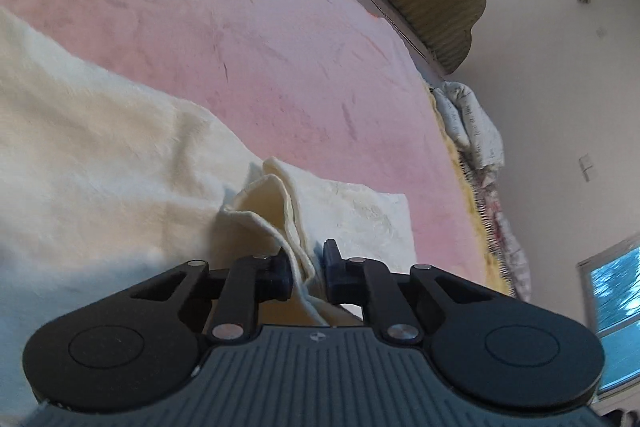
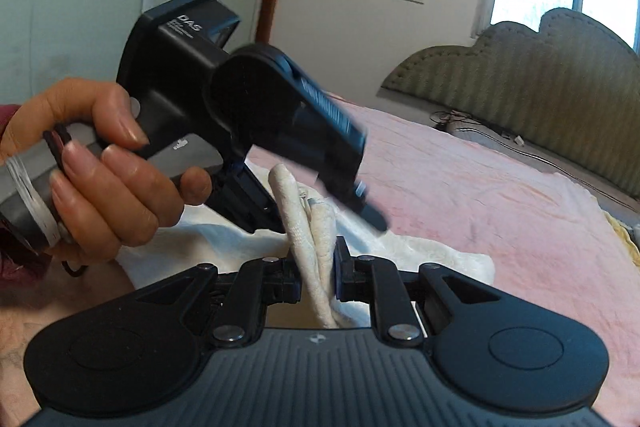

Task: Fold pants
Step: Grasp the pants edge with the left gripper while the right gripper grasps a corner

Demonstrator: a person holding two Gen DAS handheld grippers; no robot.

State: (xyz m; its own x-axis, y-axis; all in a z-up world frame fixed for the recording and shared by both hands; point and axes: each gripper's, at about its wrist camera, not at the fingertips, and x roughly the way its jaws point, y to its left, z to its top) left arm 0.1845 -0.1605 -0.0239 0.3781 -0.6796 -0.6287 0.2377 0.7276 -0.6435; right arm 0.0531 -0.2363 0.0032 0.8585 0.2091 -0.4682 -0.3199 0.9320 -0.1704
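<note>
The cream pants (image 1: 100, 155) lie spread across the pink blanket (image 1: 248, 35) that covers the bed, with one bunched end gathered up near the blanket's front edge, well apart from the green headboard (image 2: 532, 87) at the far end. We judge the step in hand to be picking up that end with both grippers so it can be carried over the rest of the garment.

To do this well, we should have every layer of the hem pinched before lifting, keep the two grips apart enough that the cloth hangs taut between them, and raise both ends level so the fold line falls straight, not skewed. We would lay the lifted end down edge on edge and only then let go.

In the left wrist view, the left gripper (image 1: 307, 273) has its jaws clenched on a doubled edge of the pants, which runs up between the pads. In the right wrist view, the right gripper (image 2: 318, 277) is clamped on a thick twisted roll of the same cloth. The left gripper also shows there, just beyond and above that roll, held in the person's hand (image 2: 104, 163); motion blur hides its tips.
</note>
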